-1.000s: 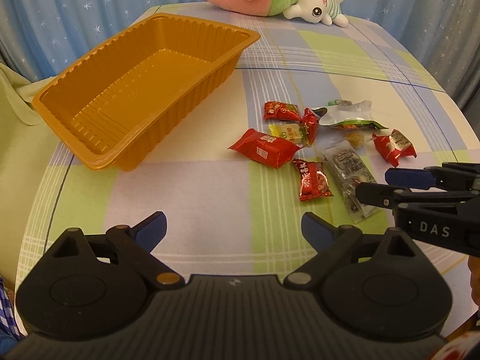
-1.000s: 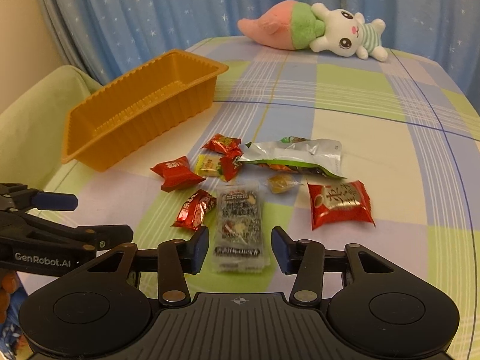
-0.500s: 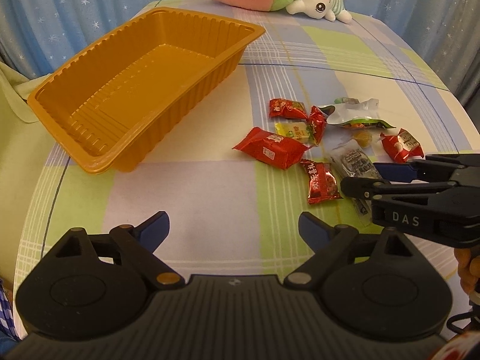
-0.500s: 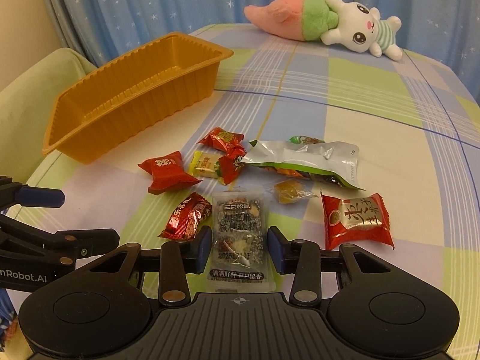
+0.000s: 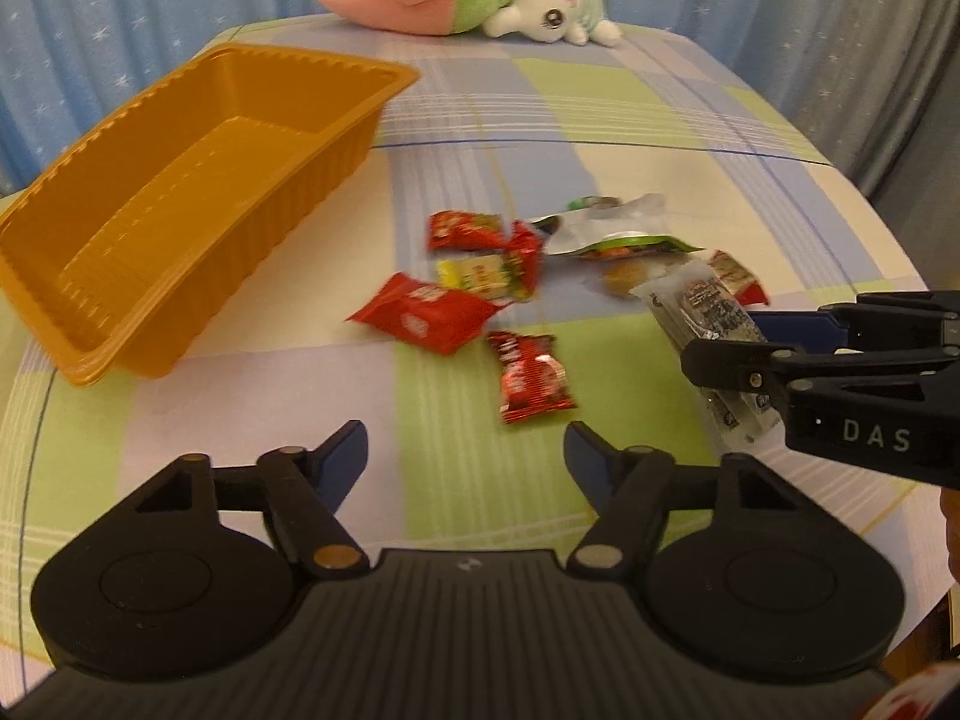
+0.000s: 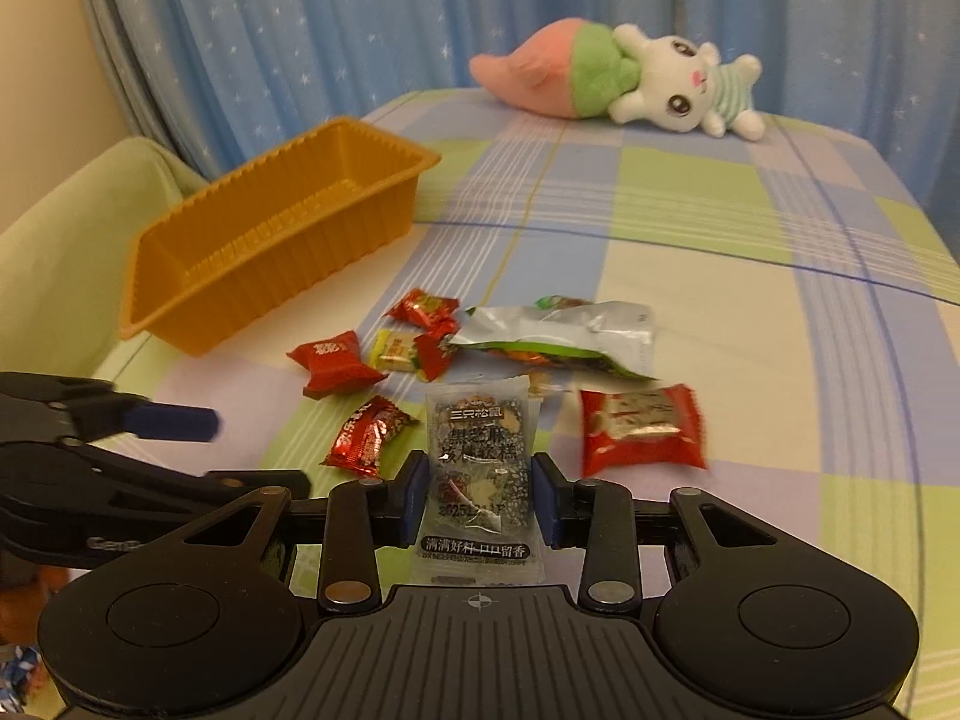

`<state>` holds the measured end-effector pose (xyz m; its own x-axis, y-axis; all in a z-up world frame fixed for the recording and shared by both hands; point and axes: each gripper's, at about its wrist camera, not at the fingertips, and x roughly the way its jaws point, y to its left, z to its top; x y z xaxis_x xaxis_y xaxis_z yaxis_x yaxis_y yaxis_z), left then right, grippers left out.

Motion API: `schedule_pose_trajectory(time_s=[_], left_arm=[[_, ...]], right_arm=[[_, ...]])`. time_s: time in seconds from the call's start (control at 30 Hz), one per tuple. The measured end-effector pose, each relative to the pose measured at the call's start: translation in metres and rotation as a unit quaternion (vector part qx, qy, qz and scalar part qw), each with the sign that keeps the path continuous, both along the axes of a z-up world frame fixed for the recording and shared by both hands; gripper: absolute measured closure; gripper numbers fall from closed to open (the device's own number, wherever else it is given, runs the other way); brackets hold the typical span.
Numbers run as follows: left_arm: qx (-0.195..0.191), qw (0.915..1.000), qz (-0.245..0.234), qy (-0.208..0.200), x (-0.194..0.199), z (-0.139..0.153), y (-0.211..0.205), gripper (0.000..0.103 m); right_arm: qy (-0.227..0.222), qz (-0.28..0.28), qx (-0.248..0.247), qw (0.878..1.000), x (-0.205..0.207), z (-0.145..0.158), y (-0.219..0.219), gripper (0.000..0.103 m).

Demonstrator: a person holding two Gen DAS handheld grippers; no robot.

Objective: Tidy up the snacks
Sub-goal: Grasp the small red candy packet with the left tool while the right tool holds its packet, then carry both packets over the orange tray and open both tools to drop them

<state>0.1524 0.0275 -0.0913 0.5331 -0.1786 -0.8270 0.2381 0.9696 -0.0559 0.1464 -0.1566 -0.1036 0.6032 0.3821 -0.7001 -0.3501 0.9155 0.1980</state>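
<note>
Several wrapped snacks lie in a cluster on the checked tablecloth. Among them are a red candy (image 5: 531,378) (image 6: 369,435), a red packet (image 5: 426,312) and a silver-green pouch (image 6: 564,330). My right gripper (image 6: 480,498) (image 5: 720,339) has a clear packet of dark sesame snack (image 6: 480,468) (image 5: 702,306) between its closing jaws. Both pads touch its edges, and its far end tilts up off the cloth. My left gripper (image 5: 465,450) (image 6: 258,453) hovers just short of the red candy, its jaws closing with nothing between them. The orange tray (image 5: 312,57) (image 6: 282,240) stands empty at the left.
A pink, green and white plush toy (image 5: 474,0) (image 6: 618,75) lies at the table's far edge before a blue star-print curtain. A pale green seat (image 6: 60,240) sits beside the table at the left. A larger red packet (image 6: 639,429) lies right of the held packet.
The left gripper's jaws have narrowed and it has drifted toward the snacks. The right gripper's jaws have come in onto the sesame packet, whose end has lifted off the cloth.
</note>
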Motion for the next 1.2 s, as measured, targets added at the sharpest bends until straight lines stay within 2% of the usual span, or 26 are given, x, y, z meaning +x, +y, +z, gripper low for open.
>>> schedule_pose_trajectory(time_s=[0.07, 0.13, 0.2, 0.5, 0.67, 0.77, 1.0, 1.2], left_arm=[[-0.001, 0.9999, -0.012, -0.003, 0.002, -0.001, -0.009, 0.045], [-0.001, 0.9998, -0.018, -0.004, 0.006, -0.003, -0.016, 0.056], [-0.002, 0.9997, -0.022, -0.003, 0.010, -0.005, -0.021, 0.063], [0.015, 0.9997, -0.020, -0.008, 0.030, -0.013, -0.036, 0.064], [0.021, 0.9995, -0.024, -0.004, 0.034, -0.019, -0.039, 0.078], [0.018, 0.9995, -0.025, -0.005, 0.031, -0.018, -0.037, 0.079], [-0.001, 0.9992, -0.035, -0.021, 0.013, 0.003, -0.024, 0.080], [-0.014, 0.9990, -0.013, -0.040, -0.001, 0.033, 0.008, 0.080]], right_arm=[[-0.001, -0.009, 0.005, 1.000, -0.005, 0.004, -0.008, 0.066], [-0.002, -0.016, 0.007, 1.000, -0.009, 0.007, -0.015, 0.066], [-0.003, -0.025, 0.008, 1.000, -0.013, 0.010, -0.022, 0.066], [0.001, -0.058, 0.007, 0.998, -0.027, 0.013, -0.046, 0.066], [0.005, -0.067, 0.006, 0.998, -0.032, 0.013, -0.052, 0.066], [0.006, -0.068, 0.009, 0.998, -0.034, 0.015, -0.053, 0.066], [0.009, -0.054, 0.021, 0.998, -0.032, 0.019, -0.040, 0.066], [0.004, -0.023, 0.037, 0.999, -0.025, 0.028, -0.011, 0.066]])
